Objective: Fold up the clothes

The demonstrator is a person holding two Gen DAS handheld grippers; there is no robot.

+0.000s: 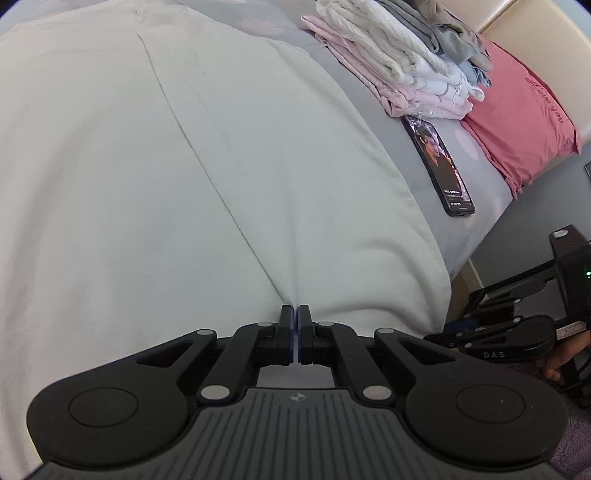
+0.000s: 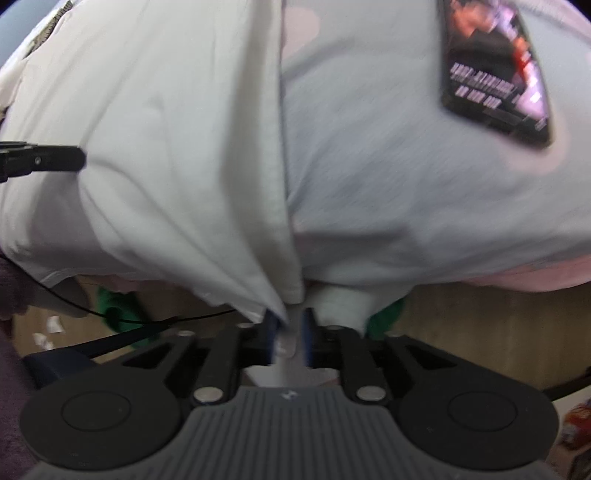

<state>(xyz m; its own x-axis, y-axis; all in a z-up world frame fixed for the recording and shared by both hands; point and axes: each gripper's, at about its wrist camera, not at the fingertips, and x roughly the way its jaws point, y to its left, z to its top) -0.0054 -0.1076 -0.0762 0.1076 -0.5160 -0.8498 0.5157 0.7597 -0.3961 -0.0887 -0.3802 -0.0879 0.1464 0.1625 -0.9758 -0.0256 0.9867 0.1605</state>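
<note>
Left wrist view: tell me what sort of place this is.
Most likely a bedroom: a bed with a grey sheet, a pink pillow against a headboard, and a stack of folded clothes beside a phone.

Phone (image 1: 439, 166) right of garment (image 1: 184, 166) — stack (image 1: 399, 62) behind

Off-white garment (image 1: 147, 166), pale grey sheet (image 1: 424, 162), pink pillow (image 1: 517, 122), black phone (image 1: 439, 166).

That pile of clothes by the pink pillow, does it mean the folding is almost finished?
Partly. The stack of folded clothes beside the pink pillow looks done. In hand is one cream garment, spread on the bed: the left gripper pinches its near edge, the right gripper its corner. It still lies mostly flat, so its folds remain.
</note>
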